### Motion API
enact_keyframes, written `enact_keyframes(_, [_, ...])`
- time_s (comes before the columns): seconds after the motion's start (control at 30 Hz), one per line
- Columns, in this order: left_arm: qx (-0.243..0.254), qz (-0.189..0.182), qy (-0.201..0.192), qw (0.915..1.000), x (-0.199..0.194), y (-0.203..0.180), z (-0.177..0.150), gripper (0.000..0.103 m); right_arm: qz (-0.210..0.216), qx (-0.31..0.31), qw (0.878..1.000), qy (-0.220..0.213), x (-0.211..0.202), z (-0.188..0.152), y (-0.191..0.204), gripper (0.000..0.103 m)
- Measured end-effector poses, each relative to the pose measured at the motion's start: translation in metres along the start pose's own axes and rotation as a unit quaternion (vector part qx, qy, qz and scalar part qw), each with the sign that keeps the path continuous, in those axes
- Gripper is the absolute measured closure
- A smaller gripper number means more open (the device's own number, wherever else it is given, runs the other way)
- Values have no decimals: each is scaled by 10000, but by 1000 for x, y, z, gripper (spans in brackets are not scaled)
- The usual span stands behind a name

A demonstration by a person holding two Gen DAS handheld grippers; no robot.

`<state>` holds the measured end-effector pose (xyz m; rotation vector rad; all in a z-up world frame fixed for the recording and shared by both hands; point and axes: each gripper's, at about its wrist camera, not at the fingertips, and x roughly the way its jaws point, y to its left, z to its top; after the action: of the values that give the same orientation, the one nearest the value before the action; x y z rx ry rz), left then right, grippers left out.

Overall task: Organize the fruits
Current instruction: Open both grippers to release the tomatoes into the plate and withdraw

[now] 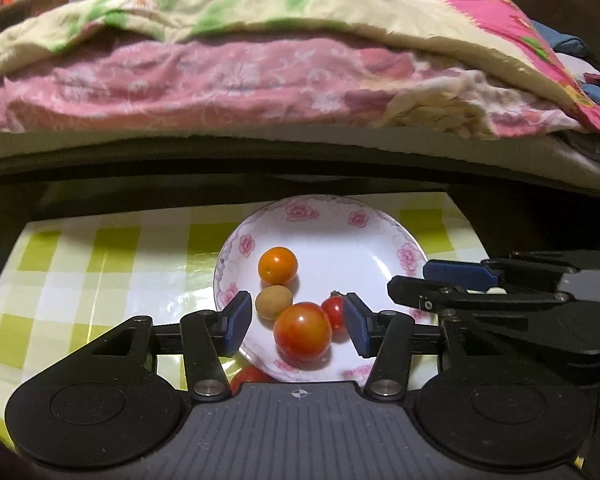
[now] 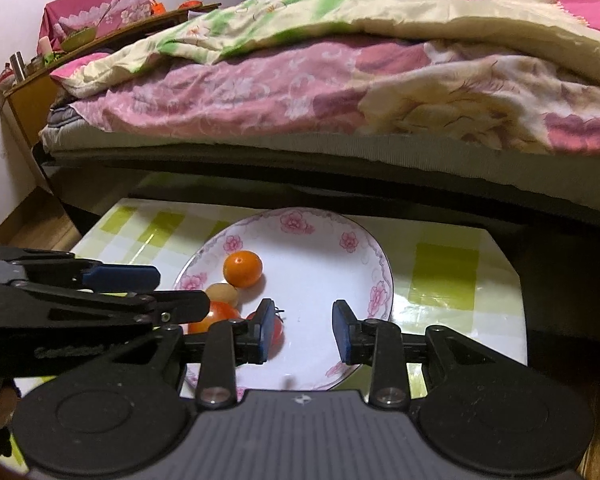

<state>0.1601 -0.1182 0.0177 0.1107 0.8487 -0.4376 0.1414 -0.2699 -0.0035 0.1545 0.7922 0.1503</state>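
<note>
Tomato (image 1: 302,331) on plate (image 1: 364,240), near edge | left gripper (image 1: 298,322) spread around it, pads clear | right gripper (image 2: 302,330) parted, empty, over plate | smooth, soft, rolls: pinch widest middle gently

The right hand-held gripper (image 2: 300,330) hovers with empty, parted jaws over a floral plate (image 2: 332,240) on the checked worktop (image 2: 446,276). An orange fruit (image 2: 243,268), a tan fruit (image 2: 221,293) and two red tomatoes (image 2: 212,316) lie on the plate's left side.
</note>
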Motion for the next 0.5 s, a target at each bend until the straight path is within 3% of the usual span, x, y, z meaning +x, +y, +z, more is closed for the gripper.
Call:
enact_keyframes(0.23, [1,118,11,9999,-24,6,-13,42,65,-61,10000,-24,-21,-6,13,69])
enact_keyframes(0.5, [-348,249,159,9990,-47,28,-37,41,171,-252,9995,80,-38,-20,36,68])
